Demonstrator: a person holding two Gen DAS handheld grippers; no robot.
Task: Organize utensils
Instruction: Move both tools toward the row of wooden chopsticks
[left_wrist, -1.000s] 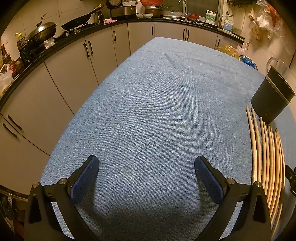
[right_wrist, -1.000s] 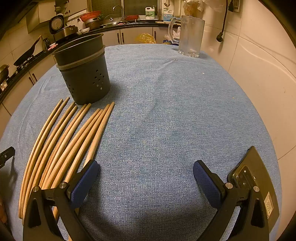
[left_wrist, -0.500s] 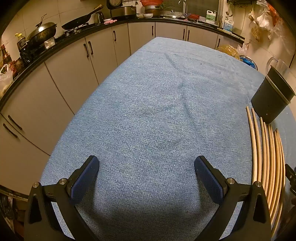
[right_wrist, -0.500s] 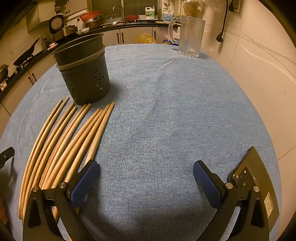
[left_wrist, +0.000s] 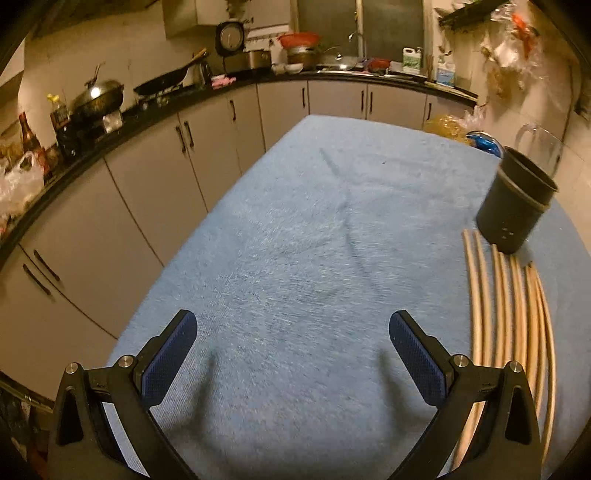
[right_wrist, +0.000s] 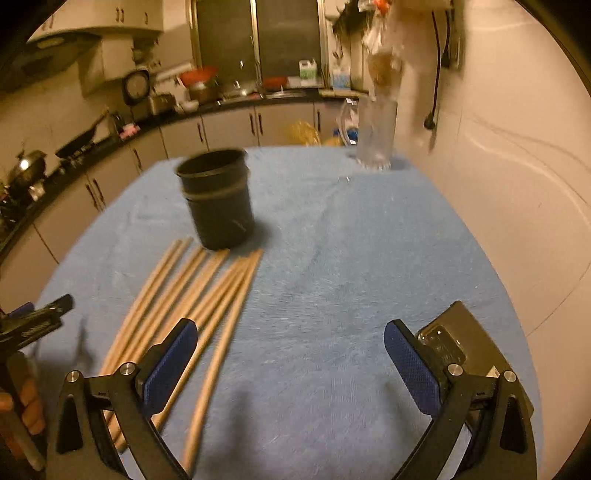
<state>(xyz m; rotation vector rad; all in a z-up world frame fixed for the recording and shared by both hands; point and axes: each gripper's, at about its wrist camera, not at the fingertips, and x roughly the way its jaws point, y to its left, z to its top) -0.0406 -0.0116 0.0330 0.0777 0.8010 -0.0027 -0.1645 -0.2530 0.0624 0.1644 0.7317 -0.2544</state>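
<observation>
Kitchen cabinets and a dark counter with pans curve round the back and left of a worktop (left_wrist: 295, 229) covered in blue cloth. At the left, the left gripper (left_wrist: 291, 354) hovers over bare cloth with its jaws spread wide and nothing between them. To its right lie the chopsticks (right_wrist: 207, 291), long pale wooden sticks fanned side by side flat on the cloth, their far tips just in front of the black holder (right_wrist: 218, 199), a dark perforated cup standing upright. The right gripper (right_wrist: 290, 354) hangs over the near ends of the sticks, jaws likewise released and empty, its left pad above the rightmost sticks. Further right a clear glass jug (right_wrist: 376, 136) stands at the far edge, and a dark phone (right_wrist: 461, 339) lies by the near right corner. The sticks look light, stiff and smooth, so likely to roll or slip; I judge the best hold is across one stick's shaft near the middle, pinched squarely so it stays level before being tipped into the holder
</observation>
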